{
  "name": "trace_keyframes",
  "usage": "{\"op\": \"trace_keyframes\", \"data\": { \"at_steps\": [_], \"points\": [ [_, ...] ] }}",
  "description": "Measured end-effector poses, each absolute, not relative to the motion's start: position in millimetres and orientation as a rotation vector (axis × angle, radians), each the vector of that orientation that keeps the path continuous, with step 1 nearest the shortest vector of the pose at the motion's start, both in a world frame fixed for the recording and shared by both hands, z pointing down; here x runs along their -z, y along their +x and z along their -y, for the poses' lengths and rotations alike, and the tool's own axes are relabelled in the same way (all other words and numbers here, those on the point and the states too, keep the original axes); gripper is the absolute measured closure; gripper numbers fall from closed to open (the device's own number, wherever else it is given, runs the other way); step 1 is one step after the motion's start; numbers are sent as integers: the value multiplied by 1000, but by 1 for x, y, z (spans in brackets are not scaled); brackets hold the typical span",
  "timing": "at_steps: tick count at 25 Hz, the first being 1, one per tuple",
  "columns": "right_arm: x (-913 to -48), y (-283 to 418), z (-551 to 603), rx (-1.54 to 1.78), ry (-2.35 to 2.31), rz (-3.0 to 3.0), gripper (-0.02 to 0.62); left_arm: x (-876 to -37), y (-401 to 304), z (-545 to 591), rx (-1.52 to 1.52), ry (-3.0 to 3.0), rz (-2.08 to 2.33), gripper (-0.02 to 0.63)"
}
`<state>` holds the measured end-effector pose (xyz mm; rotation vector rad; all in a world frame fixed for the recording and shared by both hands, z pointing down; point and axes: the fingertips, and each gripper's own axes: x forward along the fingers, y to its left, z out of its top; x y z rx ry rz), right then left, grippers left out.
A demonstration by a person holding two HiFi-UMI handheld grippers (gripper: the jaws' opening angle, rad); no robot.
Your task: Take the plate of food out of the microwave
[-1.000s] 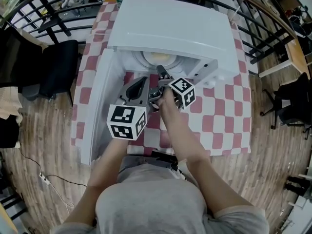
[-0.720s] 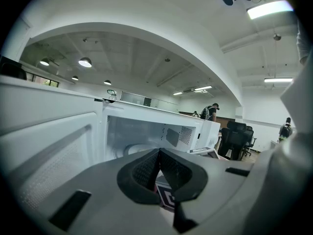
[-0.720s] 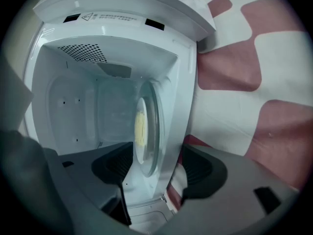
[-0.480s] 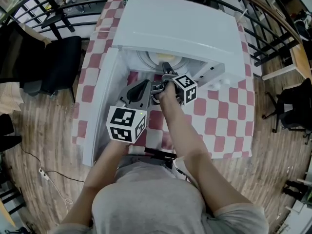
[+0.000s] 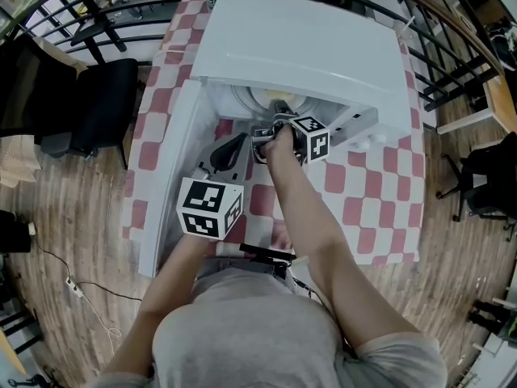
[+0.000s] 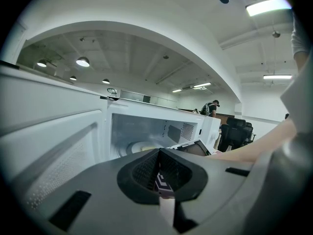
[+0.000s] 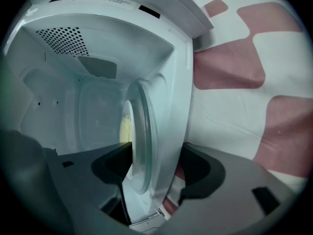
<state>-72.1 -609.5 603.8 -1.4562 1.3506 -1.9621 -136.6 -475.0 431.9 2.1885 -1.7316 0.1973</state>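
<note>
**A:** Where is the plate right now?

**B:** The plate (image 5: pixel 271 101) sits inside the microwave (image 5: pixel 307 47), on the cavity floor, and carries pale yellow food (image 7: pixel 125 129). The microwave stands on the table (image 5: pixel 380 204), which is covered with a red-and-white checked cloth. The door (image 5: pixel 166 176) is swung open to the left.

**A:** And the state of the tongs?

**B:** The right tongs (image 7: pixel 151 180) are at the cavity mouth, rolled onto their side. Their jaws are wide apart and have just been opening. The plate's near rim and the microwave's front sill stand between them, but the pads are not closed on either. The left tongs (image 6: pixel 159 175) have their jaws together and grip nothing. They are held nearer the person, beside the open door and apart from the plate.

**A:** Is any writing legible?

**B:** A label strip (image 7: pixel 100 1) with a warning triangle runs along the cavity's upper front edge, but its print is too small to read. Each pair of tongs carries a cube (image 5: pixel 208 207) with black-and-white square markers.
</note>
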Motion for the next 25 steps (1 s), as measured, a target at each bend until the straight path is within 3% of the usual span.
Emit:
{"op": "trace_keyframes", "data": {
  "at_steps": [18, 25],
  "points": [
    [-594, -66, 590, 1981, -1440, -1482, 351, -431, -144, 477, -140, 2157, 1743, 604],
    [-584, -63, 583, 1951, -1468, -1518, 437, -431, -147, 476, -129, 2150, 1750, 603]
  ]
}}
